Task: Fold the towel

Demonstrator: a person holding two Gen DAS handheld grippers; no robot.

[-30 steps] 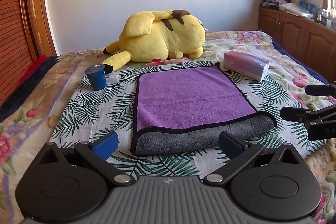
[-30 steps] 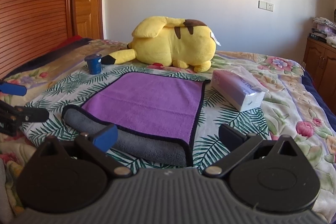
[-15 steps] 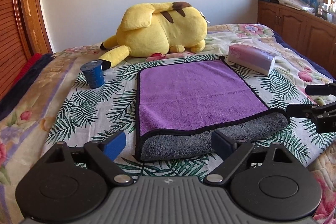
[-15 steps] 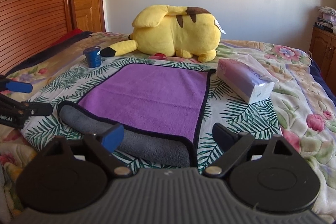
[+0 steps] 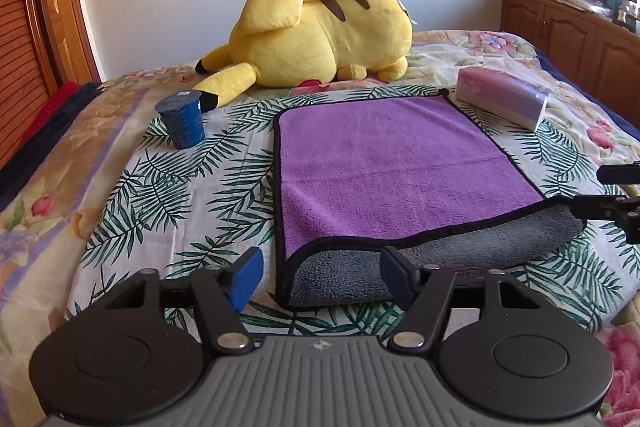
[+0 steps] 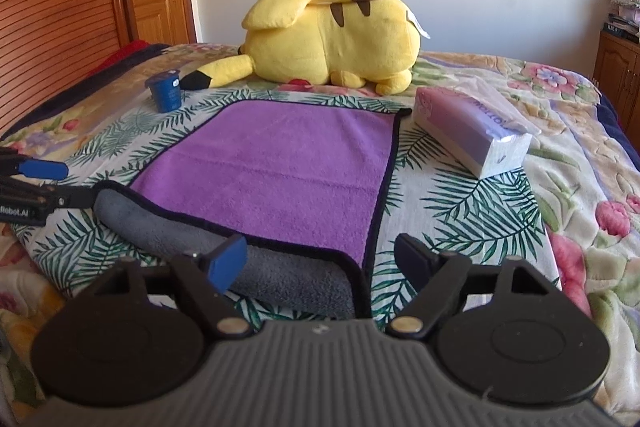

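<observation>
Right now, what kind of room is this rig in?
Most likely a home bedroom: the towel lies on a bed with a floral quilt, a yellow plush toy sits at the far end, and wooden cabinets line the wall.

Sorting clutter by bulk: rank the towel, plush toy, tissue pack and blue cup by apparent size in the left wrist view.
1. towel, though it lies nearest the camera
2. plush toy, farther back, so its true rank against the towel is unsure
3. tissue pack
4. blue cup

cabinet (image 5: 568,31): cut by right edge | towel (image 6: 304,279) corner: behind tongs body
</observation>
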